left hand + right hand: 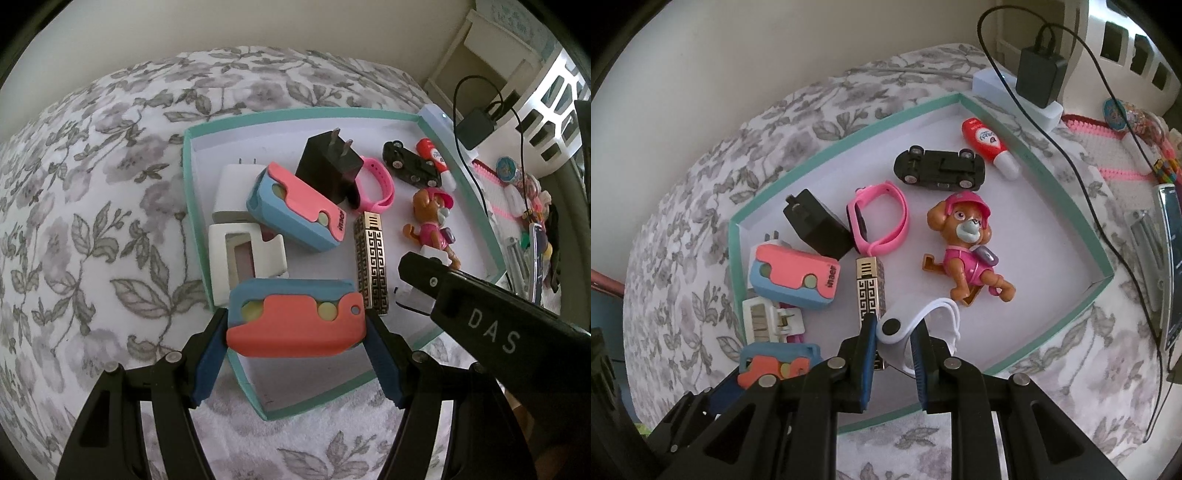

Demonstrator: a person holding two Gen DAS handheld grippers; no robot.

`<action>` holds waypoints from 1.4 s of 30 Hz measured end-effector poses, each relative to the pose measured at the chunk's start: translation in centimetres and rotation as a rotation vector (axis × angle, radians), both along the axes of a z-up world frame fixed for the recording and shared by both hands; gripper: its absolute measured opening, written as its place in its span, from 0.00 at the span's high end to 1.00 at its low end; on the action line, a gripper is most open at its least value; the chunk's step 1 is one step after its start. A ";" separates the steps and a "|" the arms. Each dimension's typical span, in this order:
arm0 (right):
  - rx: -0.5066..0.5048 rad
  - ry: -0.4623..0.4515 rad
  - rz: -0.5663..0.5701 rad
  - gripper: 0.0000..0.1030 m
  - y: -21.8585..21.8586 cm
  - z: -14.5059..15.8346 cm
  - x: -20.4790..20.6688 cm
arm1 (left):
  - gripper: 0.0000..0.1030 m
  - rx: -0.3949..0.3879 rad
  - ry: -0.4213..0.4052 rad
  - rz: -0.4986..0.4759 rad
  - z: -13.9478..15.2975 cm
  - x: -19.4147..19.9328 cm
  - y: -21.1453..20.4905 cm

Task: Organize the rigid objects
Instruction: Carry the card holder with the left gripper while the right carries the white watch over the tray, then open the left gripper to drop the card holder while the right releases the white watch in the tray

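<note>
A teal-rimmed white tray (192, 173) (733, 254) lies on a floral cloth. My left gripper (297, 325) is shut on a blue-and-coral case (295, 317) over the tray's near left corner; the case also shows in the right wrist view (772, 363). My right gripper (894, 332) is shut on a white band (912, 328) above the tray's front; it enters the left wrist view (421, 266) from the right. In the tray lie a second blue-and-coral case (295, 206) (794, 280), a gold patterned lighter (371, 258) (870, 288), a black charger (330, 166) (816, 225), a pink band (882, 221) and a dog figure (967, 251).
A black toy car (940, 170), a red-and-white tube (988, 146) and white chargers (243, 258) also lie in the tray. Beyond its right rim are a power strip with a black adapter (1038, 77), cables, a pink mat and small clutter (532, 206).
</note>
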State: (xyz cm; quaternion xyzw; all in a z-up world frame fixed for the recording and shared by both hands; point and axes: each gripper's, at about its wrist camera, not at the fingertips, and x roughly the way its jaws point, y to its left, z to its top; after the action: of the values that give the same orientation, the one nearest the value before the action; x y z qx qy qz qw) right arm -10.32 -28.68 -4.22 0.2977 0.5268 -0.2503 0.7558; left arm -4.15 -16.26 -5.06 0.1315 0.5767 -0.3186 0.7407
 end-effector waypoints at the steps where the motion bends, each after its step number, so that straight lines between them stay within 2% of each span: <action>1: -0.003 0.003 0.003 0.80 0.1 0.0 0.1 | 0.30 0.001 0.001 0.000 0.0 0.0 0.0; 7: -0.010 0.003 0.005 0.79 0.1 0.2 0.2 | 0.30 0.003 -0.002 0.008 0.1 0.2 -0.1; 9: -0.024 0.008 0.006 0.76 0.2 0.4 0.2 | 0.30 -0.001 -0.004 0.005 0.3 0.1 -0.1; 11: -0.031 0.001 0.006 0.59 0.2 0.7 0.2 | 0.30 -0.010 -0.007 0.001 0.5 0.1 0.0; 13: -0.038 -0.012 0.005 0.52 0.2 1.0 0.2 | 0.29 -0.017 -0.017 -0.002 0.8 0.1 0.1; 17: -0.066 -0.043 0.003 0.52 0.2 2.1 0.1 | 0.28 -0.045 -0.039 0.004 1.7 0.1 0.4; 18: -0.069 -0.048 0.000 0.52 0.2 2.2 0.1 | 0.26 -0.051 -0.041 0.007 1.9 0.2 0.5; 19: -0.071 -0.053 -0.003 0.52 0.2 2.3 0.1 | 0.20 -0.058 -0.043 0.011 2.1 0.3 0.6; 21: -0.074 -0.058 -0.012 0.52 0.1 2.4 0.1 | 0.19 -0.066 -0.053 0.030 2.5 0.6 0.8; 25: -0.083 -0.064 -0.033 0.52 -0.2 2.6 -0.3 | 0.19 -0.062 -0.051 0.092 2.6 1.5 1.7; 31: -0.086 -0.058 -0.054 0.48 -0.5 2.5 -0.5 | 0.19 -0.017 -0.074 0.235 2.4 3.5 4.2; 33: -0.086 -0.052 -0.052 0.44 -0.5 2.4 -0.4 | 0.19 -0.009 -0.090 0.290 2.6 4.3 5.3; 35: -0.088 -0.043 -0.041 0.35 -0.4 2.2 -0.2 | 0.19 -0.010 -0.108 0.344 2.9 5.1 6.6; 36: -0.089 -0.040 -0.036 0.34 -0.3 2.2 -0.2 | 0.19 -0.010 -0.115 0.359 2.9 5.4 6.9; 38: -0.100 -0.030 -0.011 0.30 0.1 2.1 0.2 | 0.14 -0.005 -0.135 0.397 3.1 6.0 8.0; 39: -0.105 -0.024 -0.001 0.27 0.2 2.0 0.3 | 0.07 -0.003 -0.143 0.414 3.2 6.3 8.4; 42: -0.133 -0.004 0.038 0.21 0.8 1.9 0.9 | 0.06 -0.001 -0.174 0.453 3.6 6.9 9.6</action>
State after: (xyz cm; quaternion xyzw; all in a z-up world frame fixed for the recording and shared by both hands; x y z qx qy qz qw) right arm -9.39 -27.88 -2.31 0.2373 0.5133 -0.2697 0.7794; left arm 2.78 -6.63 -1.42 0.0252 0.5252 -0.1319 0.8403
